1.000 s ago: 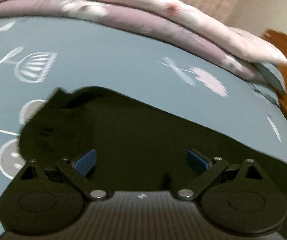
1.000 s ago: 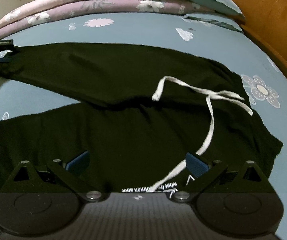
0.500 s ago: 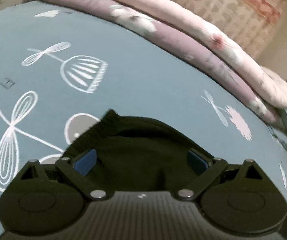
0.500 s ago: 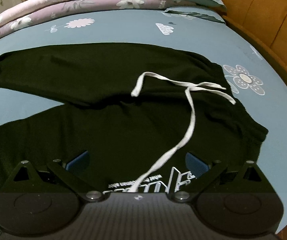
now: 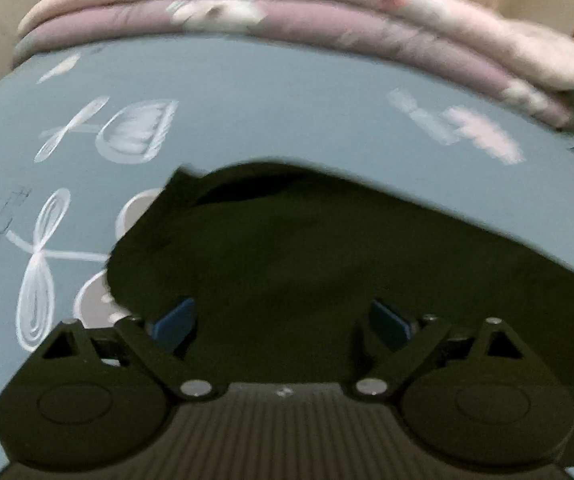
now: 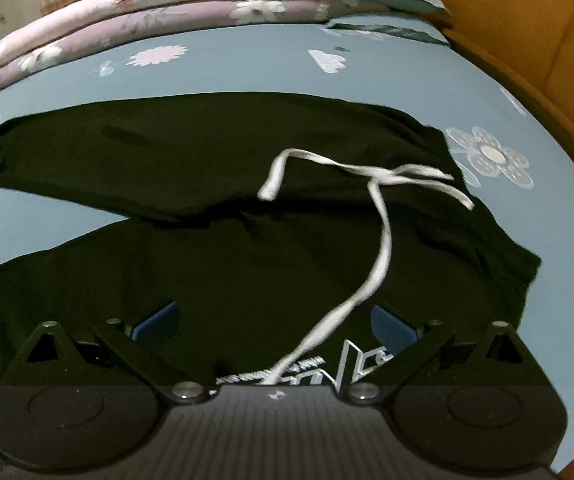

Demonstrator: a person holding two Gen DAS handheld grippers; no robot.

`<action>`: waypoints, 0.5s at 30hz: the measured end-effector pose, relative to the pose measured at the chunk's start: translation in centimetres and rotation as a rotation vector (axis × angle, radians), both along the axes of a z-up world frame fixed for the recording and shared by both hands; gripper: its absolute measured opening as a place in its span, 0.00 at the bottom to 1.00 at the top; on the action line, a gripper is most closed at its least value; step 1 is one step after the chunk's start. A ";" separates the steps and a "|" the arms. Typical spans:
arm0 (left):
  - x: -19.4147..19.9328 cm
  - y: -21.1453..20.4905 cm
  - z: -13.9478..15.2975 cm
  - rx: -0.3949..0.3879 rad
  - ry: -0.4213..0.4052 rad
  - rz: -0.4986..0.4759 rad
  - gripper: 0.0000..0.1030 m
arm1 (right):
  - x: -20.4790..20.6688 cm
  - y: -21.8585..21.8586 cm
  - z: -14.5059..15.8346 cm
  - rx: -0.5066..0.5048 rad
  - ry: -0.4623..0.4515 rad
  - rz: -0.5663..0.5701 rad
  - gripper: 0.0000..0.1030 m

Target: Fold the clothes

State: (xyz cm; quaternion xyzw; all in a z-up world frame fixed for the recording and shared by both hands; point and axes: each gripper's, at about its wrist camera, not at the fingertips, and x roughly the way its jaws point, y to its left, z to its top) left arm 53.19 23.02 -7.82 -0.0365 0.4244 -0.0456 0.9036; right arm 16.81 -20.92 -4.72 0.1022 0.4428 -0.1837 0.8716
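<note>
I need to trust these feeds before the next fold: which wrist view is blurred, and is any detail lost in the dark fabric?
Left wrist: motion-smeared, sheet prints streaked, black trousers a featureless mass. Right wrist: sharper, white drawstring crisp, trouser folds barely readable in dim light; fisheye bends the bed's edge.

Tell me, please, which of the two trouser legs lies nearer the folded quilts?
The upper leg, reaching left toward the left gripper; the lower leg lies closer to the right gripper.
</note>
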 end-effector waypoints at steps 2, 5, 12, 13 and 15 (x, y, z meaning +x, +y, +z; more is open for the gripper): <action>-1.0 -2.3 1.5 0.028 -0.036 -0.059 0.90 | -0.7 -0.9 -0.2 0.012 -0.002 -0.021 1.00; -3.1 -6.5 3.4 0.046 -0.078 -0.174 0.91 | -1.1 -2.5 -0.4 0.015 -0.020 -0.037 1.00; -8.5 -17.1 5.9 0.062 -0.099 -0.392 0.91 | -1.3 -5.8 -0.6 0.067 -0.099 -0.006 1.00; -9.5 -18.7 5.9 0.049 -0.094 -0.420 0.91 | -1.2 -6.3 -0.7 0.072 -0.102 0.005 1.00; -11.8 -21.8 5.8 0.021 -0.078 -0.477 0.91 | -0.9 -7.3 -1.0 0.083 -0.102 0.028 1.00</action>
